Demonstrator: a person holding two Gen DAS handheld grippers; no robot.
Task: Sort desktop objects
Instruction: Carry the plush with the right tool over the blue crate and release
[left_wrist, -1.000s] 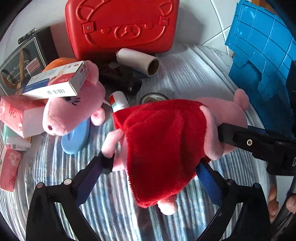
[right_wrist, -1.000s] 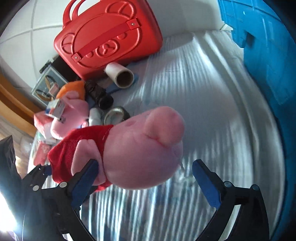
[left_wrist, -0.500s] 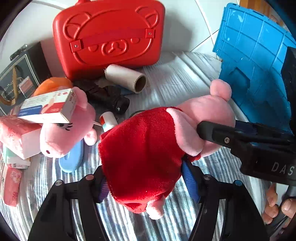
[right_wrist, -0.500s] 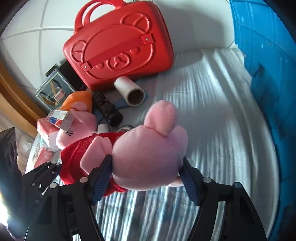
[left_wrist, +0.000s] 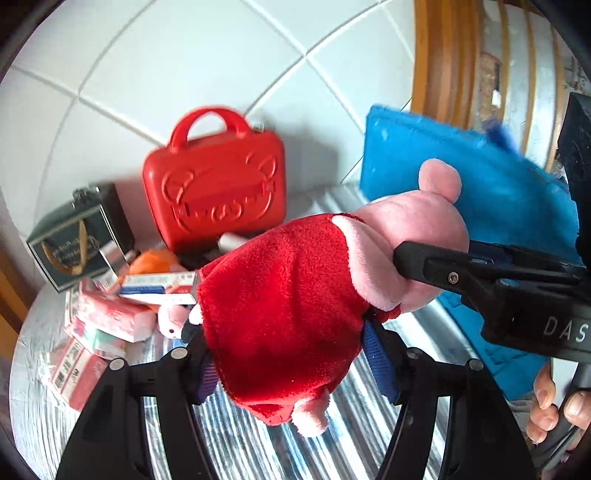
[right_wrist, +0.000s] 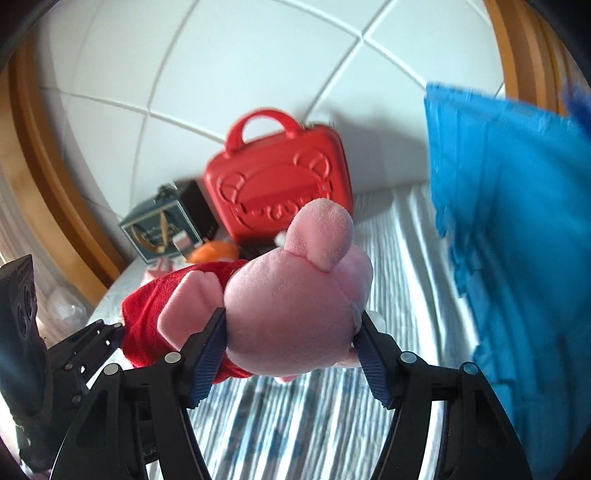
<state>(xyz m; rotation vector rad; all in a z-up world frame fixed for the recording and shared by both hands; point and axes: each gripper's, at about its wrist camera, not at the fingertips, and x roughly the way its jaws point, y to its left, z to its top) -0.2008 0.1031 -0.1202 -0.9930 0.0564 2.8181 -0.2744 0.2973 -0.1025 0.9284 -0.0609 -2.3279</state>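
Indoors, striped tablecloth (left_wrist: 258, 450), white tiled wall (left_wrist: 184, 55), both claws (left_wrist: 288, 365) (right_wrist: 291, 354) clamping pig plush (left_wrist: 295, 302).

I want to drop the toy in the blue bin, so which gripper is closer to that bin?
Right. The right gripper, clamped on the pig's head, is beside the bin; the left gripper holds its red dress, farther away.

A pink plush pig (left_wrist: 406, 236) is dressed in bright red. The counter (right_wrist: 295, 424) is covered in blue-and-white stripes. A red case (left_wrist: 218, 192) embossed with a bear face is seen at 11 o'clock, a solid blue crate (right_wrist: 517, 221) at 3 o'clock. Blue pads are fitted on the black left hand-held gripper (left_wrist: 291, 354).
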